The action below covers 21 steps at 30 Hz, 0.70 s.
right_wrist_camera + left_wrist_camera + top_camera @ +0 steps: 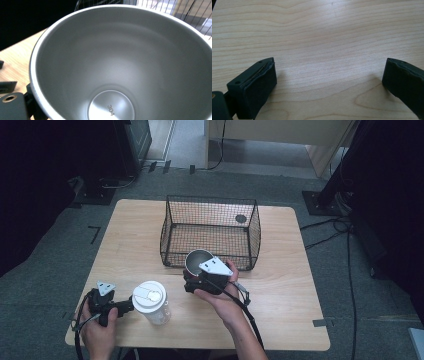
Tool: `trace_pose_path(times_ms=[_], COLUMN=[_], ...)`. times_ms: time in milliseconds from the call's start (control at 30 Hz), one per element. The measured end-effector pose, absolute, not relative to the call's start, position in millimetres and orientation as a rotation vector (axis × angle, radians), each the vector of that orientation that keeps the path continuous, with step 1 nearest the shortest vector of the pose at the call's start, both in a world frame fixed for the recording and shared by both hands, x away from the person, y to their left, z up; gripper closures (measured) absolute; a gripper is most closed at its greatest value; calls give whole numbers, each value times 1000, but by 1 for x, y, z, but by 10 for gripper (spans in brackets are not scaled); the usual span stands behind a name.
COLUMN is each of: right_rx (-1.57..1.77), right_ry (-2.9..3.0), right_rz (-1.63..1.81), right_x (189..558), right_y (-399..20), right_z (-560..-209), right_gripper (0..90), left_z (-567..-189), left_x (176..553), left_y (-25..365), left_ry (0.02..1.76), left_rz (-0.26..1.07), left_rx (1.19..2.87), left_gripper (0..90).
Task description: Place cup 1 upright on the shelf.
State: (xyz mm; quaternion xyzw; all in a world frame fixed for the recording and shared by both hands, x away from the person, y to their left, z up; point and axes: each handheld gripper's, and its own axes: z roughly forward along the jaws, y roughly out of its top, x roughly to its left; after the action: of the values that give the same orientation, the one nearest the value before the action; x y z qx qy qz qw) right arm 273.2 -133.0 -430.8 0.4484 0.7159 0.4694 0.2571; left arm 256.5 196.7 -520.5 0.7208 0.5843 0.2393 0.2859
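Steel cup [198, 260]: held by the right hand-held gripper [202, 276], just at the front wall of the wire basket [172, 227], above the desk [280, 285].
Cup interior: empty; "304" stamp on the base in the right gripper view [111, 110].
Right hand-held gripper state: carrying the steel cup; exact jaw contact is hidden, seemingly clamped on the wall near the rim.
Left hand-held gripper [112, 307]: jaws wide apart, nothing between them, bare wood below in the left gripper view; it sits just left of the white lidded tumbler [151, 302].
Cup orientation: mouth up and tipped slightly toward the person, judging by how the high view looks into it. Long axis near vertical, base down.
Step (my read): lifting the cup over the front wall into the basket.
Risk 1: cup base clips the basket's top wire if the lift is too low; this knocks the cup in the grip or shoves the basket back.
Risk 2: smooth steel and a one-sided wall pinch mean the cup can rotate or slip out.
Risk 3: the left hand-held gripper is close to the tumbler, and a careless sweep could tip it.
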Motion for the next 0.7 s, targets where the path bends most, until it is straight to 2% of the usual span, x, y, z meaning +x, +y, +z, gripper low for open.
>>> trace_pose_path(times_ms=[700], right_rx=[1195], right_ry=[1860], right_rz=[1307], right_x=[282], right_y=[-153], right_z=[-385], right_gripper=[76], left_z=[-520], left_x=[257], left_y=[197], left_ry=[1562], left_rz=[639], left_rx=[1929], left_gripper=[0])
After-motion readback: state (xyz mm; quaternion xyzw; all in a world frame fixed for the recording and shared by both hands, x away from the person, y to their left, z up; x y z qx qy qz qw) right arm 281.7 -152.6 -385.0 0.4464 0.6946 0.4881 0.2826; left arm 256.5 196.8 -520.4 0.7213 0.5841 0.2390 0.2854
